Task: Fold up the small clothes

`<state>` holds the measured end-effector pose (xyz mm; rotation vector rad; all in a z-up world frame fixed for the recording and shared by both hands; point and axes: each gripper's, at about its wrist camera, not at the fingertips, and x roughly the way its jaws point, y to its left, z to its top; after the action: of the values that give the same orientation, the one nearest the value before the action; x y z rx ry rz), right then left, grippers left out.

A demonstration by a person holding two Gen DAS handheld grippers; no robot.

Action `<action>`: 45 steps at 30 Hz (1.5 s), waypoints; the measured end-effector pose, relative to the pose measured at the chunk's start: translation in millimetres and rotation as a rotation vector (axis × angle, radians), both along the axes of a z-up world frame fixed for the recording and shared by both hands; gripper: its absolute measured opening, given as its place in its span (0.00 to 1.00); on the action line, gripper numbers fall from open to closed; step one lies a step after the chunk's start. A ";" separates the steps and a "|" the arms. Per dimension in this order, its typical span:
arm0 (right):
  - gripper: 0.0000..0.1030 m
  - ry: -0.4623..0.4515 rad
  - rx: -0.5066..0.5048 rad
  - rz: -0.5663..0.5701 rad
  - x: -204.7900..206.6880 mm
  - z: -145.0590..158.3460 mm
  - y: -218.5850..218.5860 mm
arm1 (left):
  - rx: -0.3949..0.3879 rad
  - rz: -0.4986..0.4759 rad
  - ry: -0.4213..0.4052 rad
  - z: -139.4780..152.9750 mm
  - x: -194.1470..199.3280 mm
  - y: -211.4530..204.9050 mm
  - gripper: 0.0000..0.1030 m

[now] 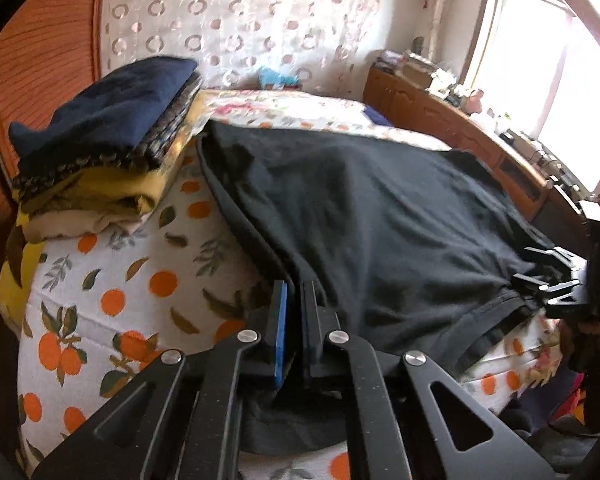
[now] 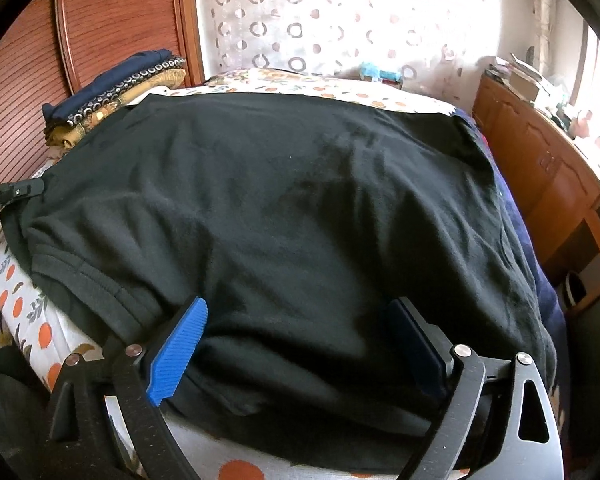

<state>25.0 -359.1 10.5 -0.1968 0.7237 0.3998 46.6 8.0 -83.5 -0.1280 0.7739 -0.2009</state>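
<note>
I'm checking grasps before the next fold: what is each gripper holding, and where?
Left gripper pinches the black shirt at its near-left edge; right gripper is open, holding nothing.

- Your bed (image 2: 20, 304) wears an orange-print sheet.
- Behind it hangs a curtain (image 1: 236, 20) dotted with rings.
- To your left stands a reddish wooden wardrobe (image 2: 116, 20).
- To your right, a cluttered wooden cabinet (image 1: 440, 116) sits under the bright window (image 1: 556, 64).

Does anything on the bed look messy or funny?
A bit. The black shirt isn't flat: it's wrinkled, and its near edge hangs off the bed. The clothes pile at the back left is lopsided, with yellow cloth slumping out below. Nothing looks torn or spilled.
</note>
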 end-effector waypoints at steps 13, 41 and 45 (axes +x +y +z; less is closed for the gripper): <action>0.90 -0.083 0.060 -0.036 -22.5 14.0 -43.5 | -0.097 -0.190 -0.162 68.2 15.9 -57.9 0.06; 0.90 -0.158 0.112 -0.159 -69.3 44.9 -109.1 | -0.032 -0.456 -0.207 117.9 56.7 -196.2 0.48; 0.90 -0.162 0.118 -0.145 -64.3 49.6 -105.3 | -0.013 -0.409 -0.223 114.3 49.3 -175.5 0.71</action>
<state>-39.3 -464.4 60.1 -0.0637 0.5496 0.2839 95.9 -167.5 30.8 0.0424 0.5692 -0.5985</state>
